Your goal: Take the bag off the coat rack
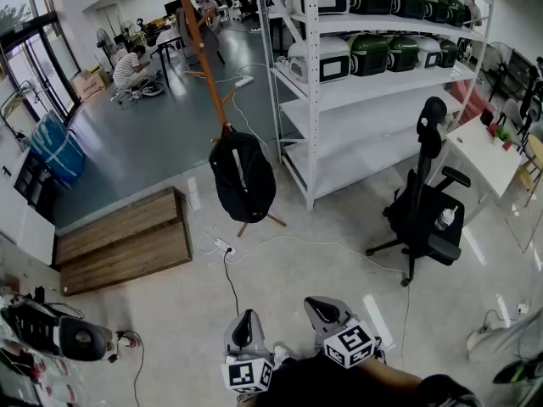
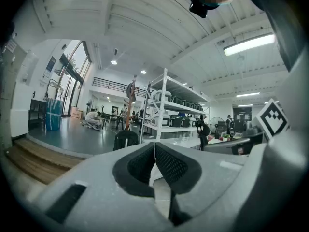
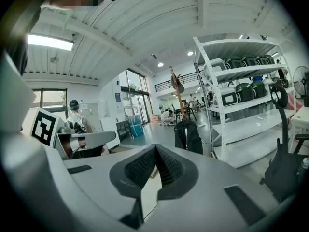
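A black bag (image 1: 243, 175) hangs low on a tall wooden coat rack (image 1: 204, 45) that stands on the floor beside the white shelving. The same bag shows small and far off in the left gripper view (image 2: 125, 139) and in the right gripper view (image 3: 188, 136). My left gripper (image 1: 247, 322) and right gripper (image 1: 321, 308) are held close to my body at the bottom of the head view, well short of the bag. Both point roughly level toward the rack. Each has its black pads pressed together with nothing between them (image 2: 154, 149) (image 3: 155, 153).
White metal shelving (image 1: 339, 83) with several cookers stands right of the rack. A black office chair (image 1: 422, 210) is at the right, a wooden step (image 1: 123, 240) at the left. A white cable and power strip (image 1: 225, 248) lie on the floor between me and the rack. A person (image 1: 129, 68) crouches far back.
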Demonstrator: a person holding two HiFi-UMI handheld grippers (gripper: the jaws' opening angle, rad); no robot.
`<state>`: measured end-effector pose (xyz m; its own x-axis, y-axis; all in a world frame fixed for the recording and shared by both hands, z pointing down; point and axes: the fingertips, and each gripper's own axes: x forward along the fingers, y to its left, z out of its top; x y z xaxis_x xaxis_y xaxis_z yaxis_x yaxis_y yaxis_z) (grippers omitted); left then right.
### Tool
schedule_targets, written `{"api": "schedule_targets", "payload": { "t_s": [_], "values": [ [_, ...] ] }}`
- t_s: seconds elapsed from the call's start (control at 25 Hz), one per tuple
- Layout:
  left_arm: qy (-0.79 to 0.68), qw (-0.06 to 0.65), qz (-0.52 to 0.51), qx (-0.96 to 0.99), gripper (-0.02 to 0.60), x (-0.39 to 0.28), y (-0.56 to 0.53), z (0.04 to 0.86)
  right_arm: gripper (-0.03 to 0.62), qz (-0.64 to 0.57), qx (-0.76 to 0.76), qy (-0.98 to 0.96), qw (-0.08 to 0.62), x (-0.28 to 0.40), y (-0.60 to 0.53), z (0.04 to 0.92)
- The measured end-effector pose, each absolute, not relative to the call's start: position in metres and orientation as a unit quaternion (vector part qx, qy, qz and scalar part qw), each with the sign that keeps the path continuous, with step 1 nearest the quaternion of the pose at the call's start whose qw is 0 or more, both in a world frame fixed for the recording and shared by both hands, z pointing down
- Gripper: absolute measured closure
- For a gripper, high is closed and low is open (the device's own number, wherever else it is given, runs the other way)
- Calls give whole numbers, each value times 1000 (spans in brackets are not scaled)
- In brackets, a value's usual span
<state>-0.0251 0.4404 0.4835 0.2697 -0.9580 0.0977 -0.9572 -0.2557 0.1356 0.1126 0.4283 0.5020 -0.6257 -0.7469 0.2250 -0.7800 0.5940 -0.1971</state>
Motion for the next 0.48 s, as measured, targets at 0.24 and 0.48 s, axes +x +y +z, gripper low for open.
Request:
{"api": "schedule_targets", "payload": {
  "t_s": [0.24,0.48],
  "values": [
    [-601,80,-1,795,565,-25,438,483,582,139,426,-892,63,110,427,499],
    [-602,90,2,794,565,-32,440,485,582,146,425,-891,59,102,428,499]
  ]
}}
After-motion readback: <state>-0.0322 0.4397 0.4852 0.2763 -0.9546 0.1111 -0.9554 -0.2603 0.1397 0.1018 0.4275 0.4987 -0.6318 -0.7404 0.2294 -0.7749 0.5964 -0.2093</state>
